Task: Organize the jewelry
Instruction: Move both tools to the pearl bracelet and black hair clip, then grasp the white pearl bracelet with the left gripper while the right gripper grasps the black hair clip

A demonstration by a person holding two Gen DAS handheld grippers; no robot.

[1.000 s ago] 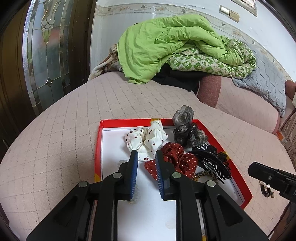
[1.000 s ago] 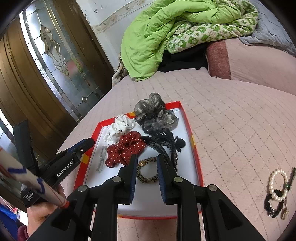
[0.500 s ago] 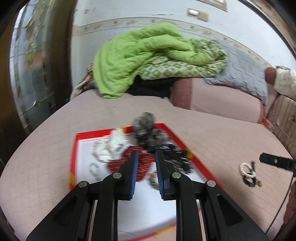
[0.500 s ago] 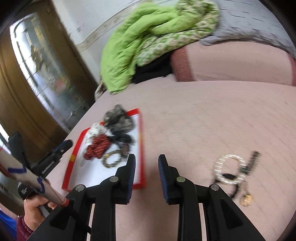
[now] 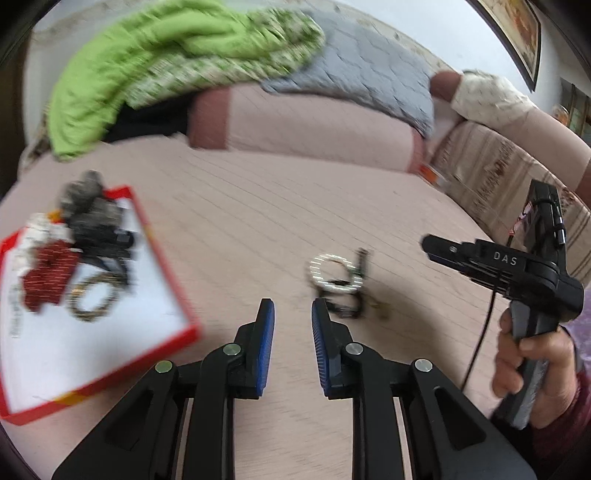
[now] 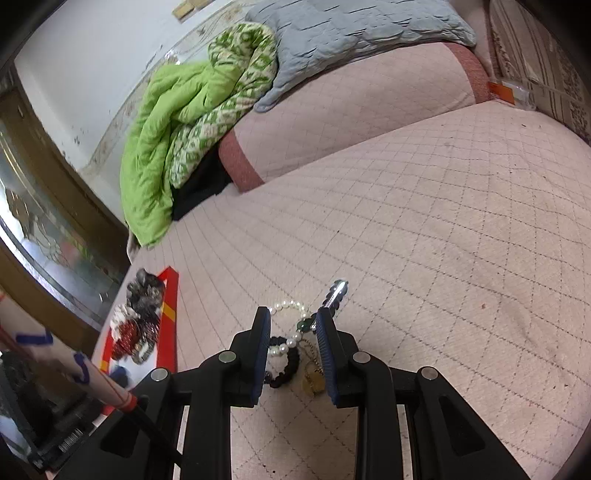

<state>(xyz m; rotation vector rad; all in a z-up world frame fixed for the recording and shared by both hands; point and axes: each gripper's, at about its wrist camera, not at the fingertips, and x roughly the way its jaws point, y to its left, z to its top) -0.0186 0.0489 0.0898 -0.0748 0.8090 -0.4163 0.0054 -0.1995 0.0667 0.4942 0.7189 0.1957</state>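
Note:
A red-rimmed white tray [image 5: 162, 258] on the pink quilted bed holds scrunchies, a black claw clip and a leopard hair tie [image 5: 92, 299]; it also shows in the right wrist view [image 6: 169, 325]. A small pile lies loose on the bed: a pearl bracelet [image 6: 291, 325], a black bead bracelet [image 6: 286, 365], a silver hair clip [image 6: 334, 293] and a gold pendant [image 6: 314, 380]. My right gripper [image 6: 293, 332] is open and empty, its fingers either side of the pile. My left gripper [image 5: 293, 314] is open and empty, just short of the blurred pearl bracelet [image 5: 334, 273].
A green quilt [image 6: 162, 147], a patterned blanket and a grey cover [image 6: 351, 33] are heaped on the pink bolster at the back. A glass-panelled wooden door [image 6: 40, 229] stands at the left. The right gripper's body and hand [image 5: 532, 332] show at the right.
Both grippers have swung right, away from the tray and toward the loose jewelry pile. The right gripper now straddles the pile. Both stay open and empty.

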